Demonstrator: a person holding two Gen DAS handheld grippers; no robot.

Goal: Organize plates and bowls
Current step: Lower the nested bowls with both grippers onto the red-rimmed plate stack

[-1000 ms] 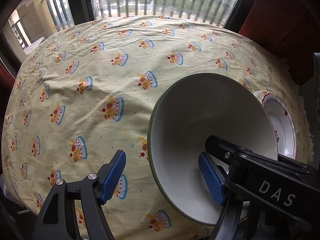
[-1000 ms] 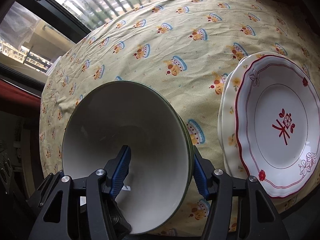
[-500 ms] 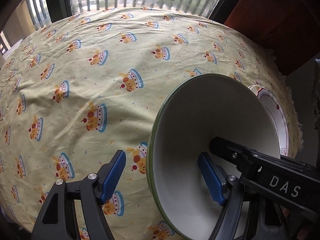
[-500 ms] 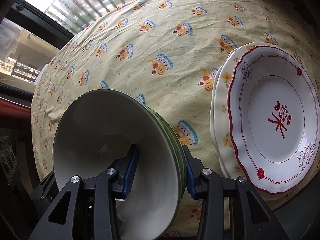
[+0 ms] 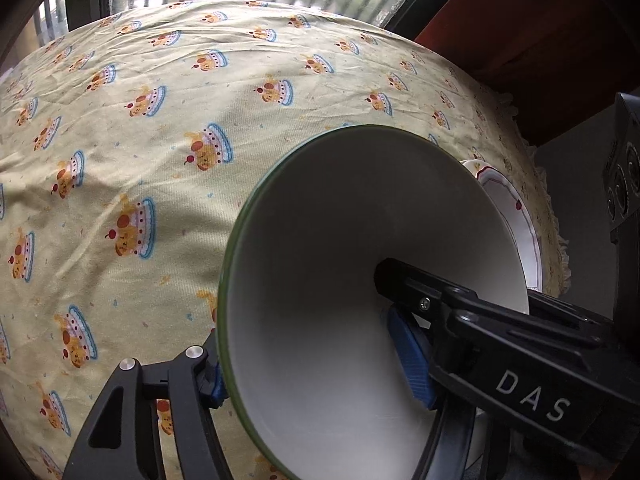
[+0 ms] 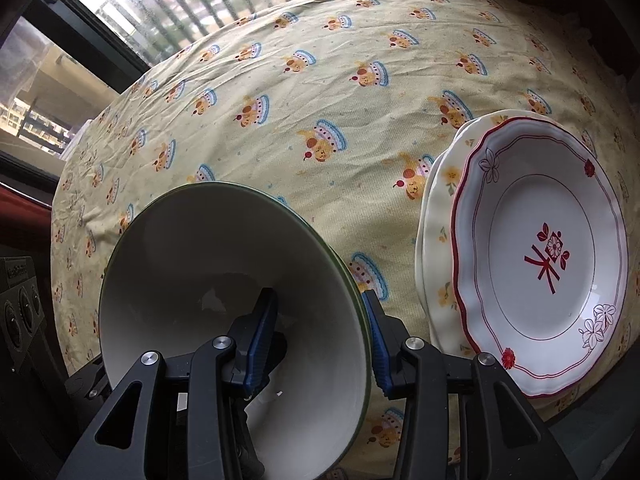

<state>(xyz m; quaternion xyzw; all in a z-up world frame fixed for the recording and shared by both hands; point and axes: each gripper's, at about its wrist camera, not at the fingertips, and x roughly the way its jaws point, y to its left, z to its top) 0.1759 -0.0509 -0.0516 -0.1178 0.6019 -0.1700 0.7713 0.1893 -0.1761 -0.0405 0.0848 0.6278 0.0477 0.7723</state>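
Note:
A white bowl (image 5: 340,240) with a green rim stands on the yellow tablecloth, and both grippers straddle its wall. More green rims (image 6: 346,268) show just under it, so it sits nested in other bowls. My left gripper (image 5: 312,364) has one pad against the outside of the bowl's left wall and the other deep inside. Its jaws are closing and a wide gap remains. My right gripper (image 6: 318,336) clamps the right wall, one pad inside and one outside, its jaws opening slightly. One of its fingers (image 5: 460,312) reaches into the bowl.
To the right of the bowl, a red-trimmed white plate (image 6: 540,260) lies on a cream flowered plate (image 6: 436,208), near the cloth's frilled edge (image 5: 556,216). Bare tablecloth (image 6: 320,80) runs back to a barred window. A black box with round knobs (image 6: 20,304) stands at the left.
The left gripper tilted and its outer finger closed in against the bowl's left wall. The right gripper's jaws narrowed onto the right wall, and extra rims came into view beneath the bowl.

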